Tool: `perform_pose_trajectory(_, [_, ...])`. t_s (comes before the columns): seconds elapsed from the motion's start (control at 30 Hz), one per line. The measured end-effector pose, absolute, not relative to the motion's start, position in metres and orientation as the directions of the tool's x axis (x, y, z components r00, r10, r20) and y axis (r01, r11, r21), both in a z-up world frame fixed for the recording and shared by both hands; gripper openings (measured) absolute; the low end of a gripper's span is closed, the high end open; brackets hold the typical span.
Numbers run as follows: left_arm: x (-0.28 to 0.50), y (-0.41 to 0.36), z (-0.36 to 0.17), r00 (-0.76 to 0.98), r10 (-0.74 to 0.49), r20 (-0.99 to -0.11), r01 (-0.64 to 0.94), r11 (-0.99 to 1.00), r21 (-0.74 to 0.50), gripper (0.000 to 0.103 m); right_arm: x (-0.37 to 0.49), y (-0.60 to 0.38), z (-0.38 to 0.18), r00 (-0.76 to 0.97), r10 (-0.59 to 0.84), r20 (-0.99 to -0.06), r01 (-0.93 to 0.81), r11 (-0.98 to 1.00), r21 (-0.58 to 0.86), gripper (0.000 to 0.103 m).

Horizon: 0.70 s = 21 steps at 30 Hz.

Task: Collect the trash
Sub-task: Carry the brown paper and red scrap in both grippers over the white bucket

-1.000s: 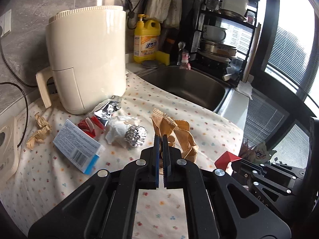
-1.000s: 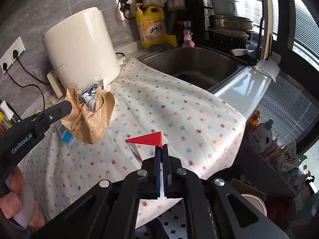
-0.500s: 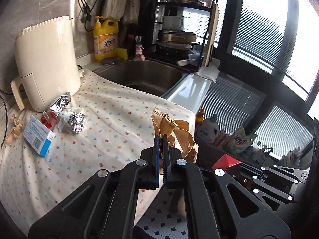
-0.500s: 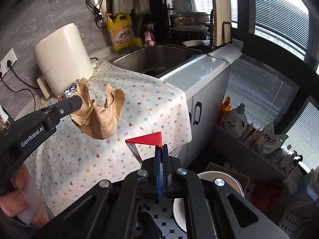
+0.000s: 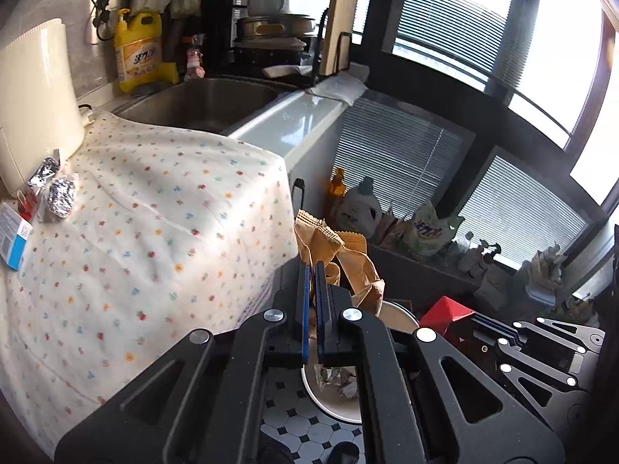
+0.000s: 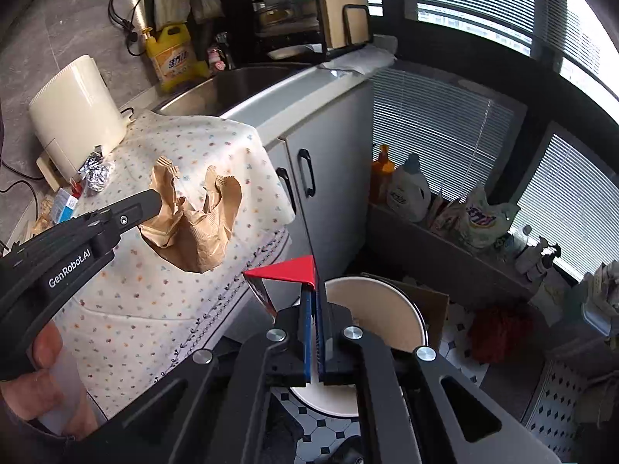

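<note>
My left gripper is shut on a crumpled brown paper bag, held beyond the counter edge above a white trash bin on the floor. The bag also shows in the right wrist view. My right gripper is shut on a red folded wrapper, just above the bin's rim; the wrapper also shows in the left wrist view. A foil ball, a foil wrapper and a blue-white box lie on the counter cloth.
The floral cloth hangs over the counter edge. A cream appliance stands at the back left, a sink and yellow detergent jug behind. Bottles and bags line a low ledge right of the bin. A cabinet door faces the bin.
Both grippers have swung right, off the counter and down toward the floor bin, each carrying its piece of trash. The bin has come into view below them.
</note>
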<state>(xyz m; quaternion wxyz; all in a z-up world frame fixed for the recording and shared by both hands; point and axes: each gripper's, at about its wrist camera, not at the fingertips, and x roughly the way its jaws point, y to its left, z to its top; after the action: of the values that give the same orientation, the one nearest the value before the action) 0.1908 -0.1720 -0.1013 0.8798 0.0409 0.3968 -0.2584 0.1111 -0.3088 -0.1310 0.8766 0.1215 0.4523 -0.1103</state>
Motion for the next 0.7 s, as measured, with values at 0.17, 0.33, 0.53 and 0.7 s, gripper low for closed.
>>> perform_pose_trajectory(0.17, [0.18,-0.201,-0.131,0.486,-0.447,-0.751,0.527,0.835,-0.156,0.004,0.087,-0.333,-0.156,0.515,-0.107,-0.85,0.365,0.925,0.104,0.003])
perform_pose_trajectory(0.33, [0.175,-0.225,-0.163,0.426,-0.458,-0.78,0.552,0.815,-0.177,0.004,0.07,-0.351,-0.18,0.467,-0.123,-0.876,0.414,0.905,0.094,0.003])
perform_pose_trajectory(0.53, [0.174,-0.248,-0.198,0.372,-0.462,-0.805,0.578,0.794,-0.189,0.004,0.064,-0.368,-0.208,0.428,-0.125,-0.895,0.445,0.891,0.089,0.003])
perform_pose_trajectory(0.7, [0.175,-0.26,-0.228,0.331,-0.457,-0.826,0.583,0.787,-0.202,0.004,0.066,-0.377,-0.231,0.403,-0.126,-0.906,0.466,0.881,0.085,0.003])
